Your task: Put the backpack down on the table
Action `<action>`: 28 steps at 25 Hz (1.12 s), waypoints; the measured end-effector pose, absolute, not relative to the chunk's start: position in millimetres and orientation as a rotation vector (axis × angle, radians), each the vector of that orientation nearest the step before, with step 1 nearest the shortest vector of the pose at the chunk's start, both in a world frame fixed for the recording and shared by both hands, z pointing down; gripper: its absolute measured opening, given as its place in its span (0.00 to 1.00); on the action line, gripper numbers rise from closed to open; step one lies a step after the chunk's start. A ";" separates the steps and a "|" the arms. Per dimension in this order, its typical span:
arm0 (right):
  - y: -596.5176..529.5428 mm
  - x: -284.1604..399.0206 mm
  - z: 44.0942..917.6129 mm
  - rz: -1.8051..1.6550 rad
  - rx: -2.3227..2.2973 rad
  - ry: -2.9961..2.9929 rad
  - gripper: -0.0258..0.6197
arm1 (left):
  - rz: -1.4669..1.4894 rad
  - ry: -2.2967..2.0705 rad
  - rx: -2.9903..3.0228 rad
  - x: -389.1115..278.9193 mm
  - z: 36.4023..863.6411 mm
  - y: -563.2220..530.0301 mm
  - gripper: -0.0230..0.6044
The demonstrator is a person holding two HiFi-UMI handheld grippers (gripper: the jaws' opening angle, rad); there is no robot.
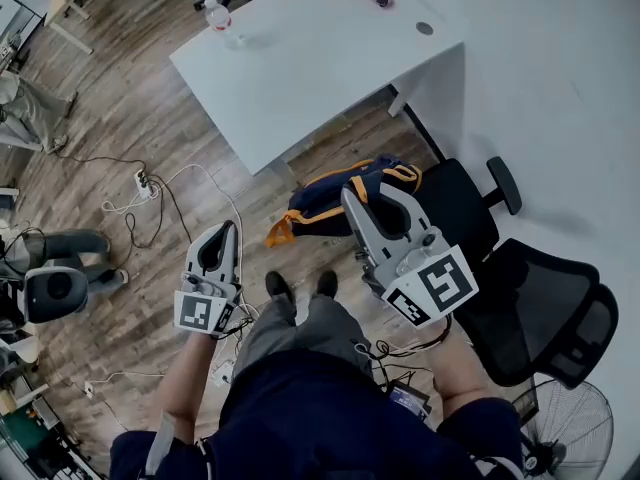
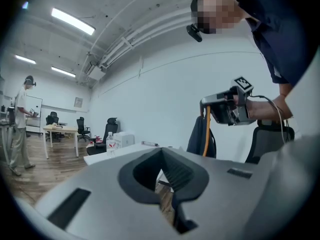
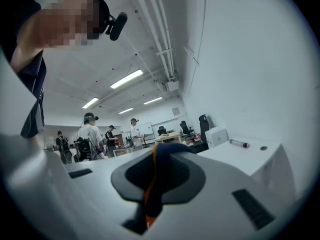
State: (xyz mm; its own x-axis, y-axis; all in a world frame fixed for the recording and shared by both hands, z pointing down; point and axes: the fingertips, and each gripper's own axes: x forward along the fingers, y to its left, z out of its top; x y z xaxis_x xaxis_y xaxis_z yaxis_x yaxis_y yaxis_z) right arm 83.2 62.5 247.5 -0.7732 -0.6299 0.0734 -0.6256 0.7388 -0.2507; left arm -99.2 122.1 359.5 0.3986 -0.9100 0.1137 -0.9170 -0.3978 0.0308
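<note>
Backpack (image 1: 328, 200) hung by its strap (image 3: 152, 184) from the right gripper (image 1: 353, 192), whose jaws were clamped on it, on the near side of the white table (image 1: 330, 58), left of a chair (image 1: 465, 208). The left gripper (image 1: 228, 232) was closed and empty.

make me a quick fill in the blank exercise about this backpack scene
1. The ___ is shut on a strap of the backpack.
2. The backpack is navy with ___ trim.
3. A clear water ___ stands on the white table.
4. The left gripper holds ___.
Missing words: right gripper; orange; bottle; nothing
</note>
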 end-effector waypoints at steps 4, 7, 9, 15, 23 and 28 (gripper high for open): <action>52.2 77.4 212.1 -0.323 -0.990 2.932 0.07 | 0.109 -1.729 2.554 -98.4 342.5 115.7 0.04; 40.7 74.0 195.6 -0.293 -0.978 2.929 0.07 | 0.103 -1.762 2.561 -102.8 332.6 111.5 0.04; 31.0 69.8 189.4 -0.283 -0.974 2.924 0.07 | 0.091 -1.779 2.564 -108.6 327.9 106.8 0.04; 4.1 56.4 175.0 -0.265 -0.977 2.897 0.07 | 0.067 -1.796 2.570 -124.0 307.1 89.8 0.04; -39.4 23.1 147.8 -0.197 -1.030 2.838 0.07 | 0.049 -1.745 2.641 -163.9 296.2 53.0 0.04; -75.9 2.6 133.0 -0.191 -1.107 2.799 0.07 | 0.037 -1.708 2.656 -191.0 292.0 19.7 0.04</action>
State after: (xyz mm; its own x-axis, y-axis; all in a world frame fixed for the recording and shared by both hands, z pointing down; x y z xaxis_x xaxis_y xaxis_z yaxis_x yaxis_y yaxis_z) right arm 2.6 -75.9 133.0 -0.7238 -0.6864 -0.0704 -0.6705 0.7238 -0.1629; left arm -191.0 19.7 292.0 0.4149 -0.9098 0.0107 -0.9094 -0.4151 -0.0265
